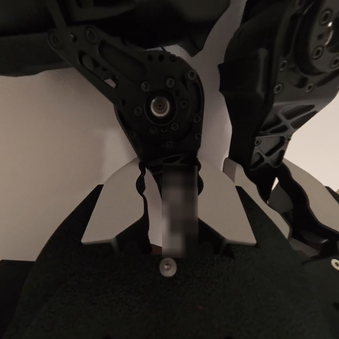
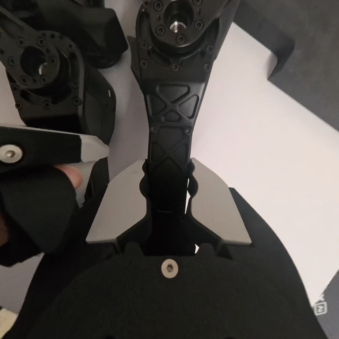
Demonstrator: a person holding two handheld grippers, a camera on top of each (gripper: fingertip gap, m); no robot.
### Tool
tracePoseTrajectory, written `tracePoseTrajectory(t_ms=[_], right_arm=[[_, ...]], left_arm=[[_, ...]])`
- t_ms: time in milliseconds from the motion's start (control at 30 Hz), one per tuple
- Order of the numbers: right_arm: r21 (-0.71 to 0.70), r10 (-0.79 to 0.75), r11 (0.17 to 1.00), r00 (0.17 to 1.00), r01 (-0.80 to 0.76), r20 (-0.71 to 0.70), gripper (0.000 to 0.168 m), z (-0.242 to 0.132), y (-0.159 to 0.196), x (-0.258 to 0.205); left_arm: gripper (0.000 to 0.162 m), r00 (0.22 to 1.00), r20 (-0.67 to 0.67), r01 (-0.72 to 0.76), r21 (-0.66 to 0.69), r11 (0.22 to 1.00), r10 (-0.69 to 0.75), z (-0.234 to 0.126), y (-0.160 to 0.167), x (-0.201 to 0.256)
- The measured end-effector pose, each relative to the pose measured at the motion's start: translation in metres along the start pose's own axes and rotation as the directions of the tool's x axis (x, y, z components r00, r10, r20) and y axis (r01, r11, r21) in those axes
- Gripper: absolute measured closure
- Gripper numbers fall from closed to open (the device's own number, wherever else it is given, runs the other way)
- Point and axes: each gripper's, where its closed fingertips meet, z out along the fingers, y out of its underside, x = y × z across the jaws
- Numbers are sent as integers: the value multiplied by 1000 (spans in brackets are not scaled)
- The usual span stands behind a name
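We clamp both grippers, left gripper (image 1: 169,185) and right gripper (image 2: 167,185), on rigid, probably heavy black latticed metal linkage arms (image 2: 171,117), gripping their narrow shanks.

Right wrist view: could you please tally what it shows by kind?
Grippers: 2 (right gripper, left gripper)
Black links: 2 (centre link, left link)
Gloved hand: 1
White sheet: 1
Total: 6
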Motion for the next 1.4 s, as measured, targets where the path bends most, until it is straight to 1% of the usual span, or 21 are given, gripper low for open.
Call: tracePoseTrajectory(t_ms=[233, 300, 433, 500, 600, 667, 733, 900, 1033, 1067, 1200, 1400], right_arm=[[-16, 210, 977, 975, -211, -80, 127, -16, 26, -23], [-17, 288, 956, 951, -291, -114, 127, -22, 36, -29], [-15, 439, 893, 878, -450, -193, 127, -33, 57, -36], [1, 515, 848, 824, -530, -237, 127, -38, 67, -38], [41, 647, 745, 707, -666, -286, 127, -42, 84, -37], [66, 704, 683, 633, -727, -322, 127, -48, 95, -35], [90, 747, 627, 565, -774, -351, 127, -54, 106, -33], [161, 839, 456, 362, -875, -406, 127, -71, 136, -34], [202, 868, 354, 240, -913, -435, 126, -82, 156, -40], [208, 875, 334, 220, -919, -432, 126, -84, 159, -40], [202, 878, 341, 234, -918, -416, 125, -84, 161, -39], [201, 896, 328, 237, -923, -377, 125, -83, 159, -36]], left_arm=[[113, 991, -3, -137, 11, 990, 137, -7, 13, -27], [113, 984, -5, -176, 13, 984, 176, -10, 17, -35], [113, 970, -31, -240, 20, 971, 241, -13, 23, -50], [114, 967, -40, -250, 36, 968, 252, -14, 23, -55], [113, 963, -20, -269, 51, 962, 270, -15, 21, -61], [113, 968, -36, -245, 43, 969, 246, -15, 21, -63], [113, 966, -32, -256, 46, 965, 258, -15, 21, -66], [114, 964, -29, -263, 42, 964, 265, -17, 21, -72], [114, 971, -8, -240, 23, 971, 240, -19, 21, -78], [114, 974, -10, -225, 23, 974, 225, -19, 20, -79], [113, 974, -26, -224, 20, 974, 225, -18, 19, -81], [112, 971, -47, -236, 12, 972, 236, -17, 17, -79]])
